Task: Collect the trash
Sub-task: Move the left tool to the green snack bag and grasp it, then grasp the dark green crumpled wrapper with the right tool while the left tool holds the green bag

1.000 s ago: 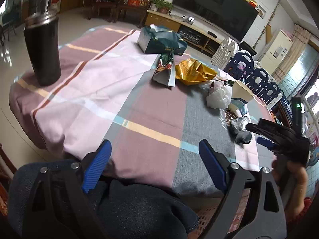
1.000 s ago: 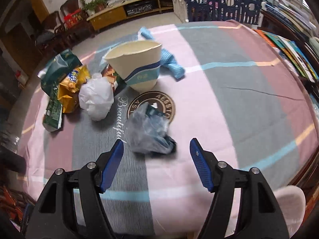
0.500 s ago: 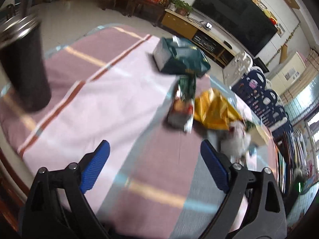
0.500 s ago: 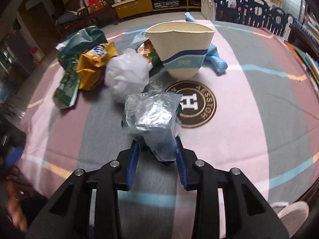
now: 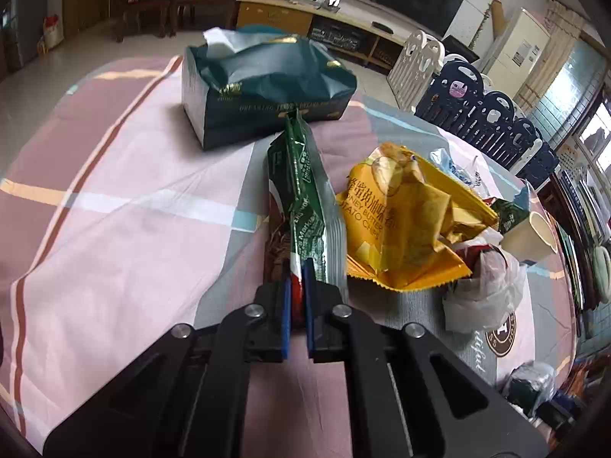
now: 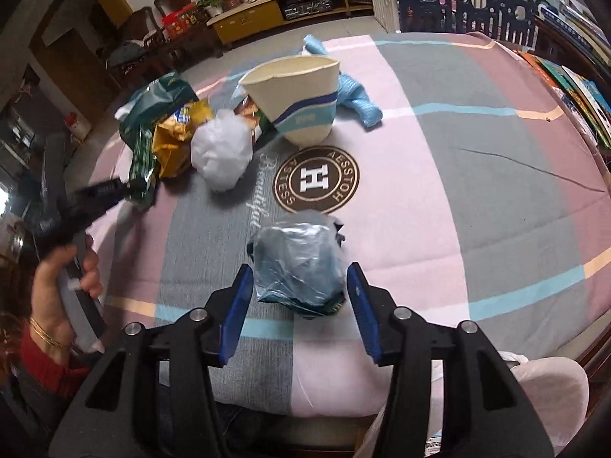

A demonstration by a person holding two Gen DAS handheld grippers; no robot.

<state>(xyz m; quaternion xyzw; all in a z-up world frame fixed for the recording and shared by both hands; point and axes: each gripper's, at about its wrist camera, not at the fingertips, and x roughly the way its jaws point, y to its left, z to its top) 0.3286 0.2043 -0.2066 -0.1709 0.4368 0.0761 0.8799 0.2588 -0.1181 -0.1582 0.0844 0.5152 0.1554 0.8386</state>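
Note:
My left gripper [image 5: 297, 273] is shut on the near end of a green snack wrapper [image 5: 305, 194] lying on the tablecloth; it also shows in the right wrist view [image 6: 142, 170]. A yellow chip bag [image 5: 401, 221] lies right of it. My right gripper [image 6: 299, 297] is open, its fingers on either side of a crumpled clear plastic bag [image 6: 298, 263] near the table's front edge, not touching it. A white plastic wad [image 6: 221, 152] and a paper cup [image 6: 301, 103] sit further back.
A dark green tissue box [image 5: 263, 91] stands behind the wrapper. A blue cloth [image 6: 355, 95] lies behind the cup. Books [image 6: 580, 87] line the table's right side. The checked tablecloth [image 6: 477, 160] covers the round table. Chairs and a TV cabinet stand beyond.
My left gripper moved forward across the table and shut on the green wrapper. My right gripper, shut on the clear bag half a second ago, has opened around it.

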